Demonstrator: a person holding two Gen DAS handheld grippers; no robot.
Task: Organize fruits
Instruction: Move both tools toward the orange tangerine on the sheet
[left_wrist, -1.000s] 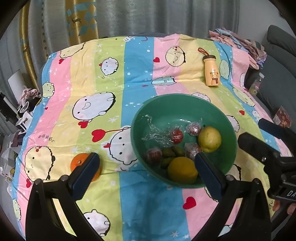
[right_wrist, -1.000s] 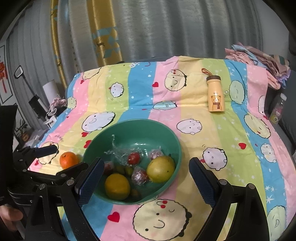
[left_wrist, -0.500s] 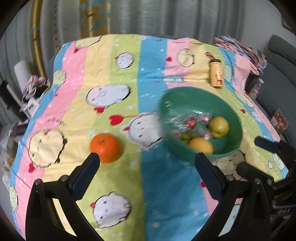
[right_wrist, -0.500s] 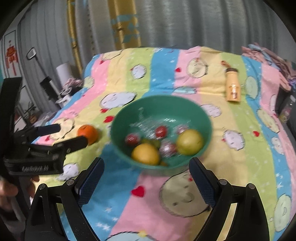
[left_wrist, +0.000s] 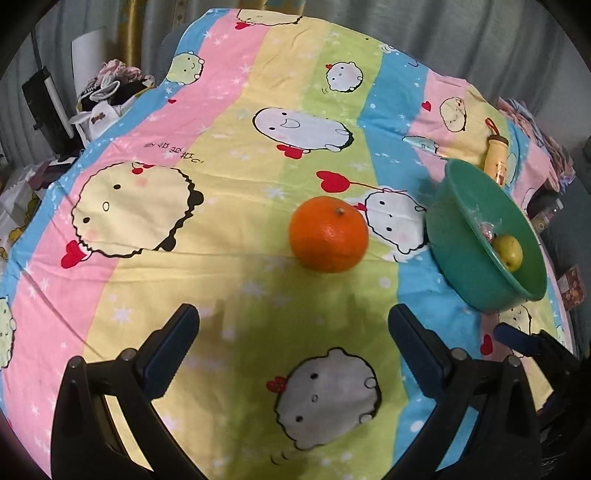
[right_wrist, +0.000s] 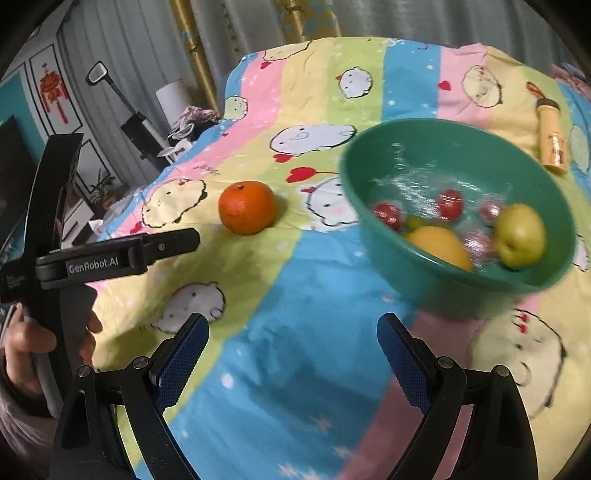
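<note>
The loose orange sits alone on the cartoon sheet, just beside the green bowl holding the other fruit. The left gripper has swung over from the bowl and now lines up right on it, jaws wide and empty. The right gripper is wide too, so a grab looks next.

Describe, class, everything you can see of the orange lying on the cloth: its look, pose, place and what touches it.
The orange is round and bright orange, with dimpled, slightly glossy peel and a small dark stem nub on top. It sits alone on a yellow-green stripe of the cartoon-print cloth, outside and apart from the green bowl. Only the cloth touches it; the left gripper is open, short of it.
</note>
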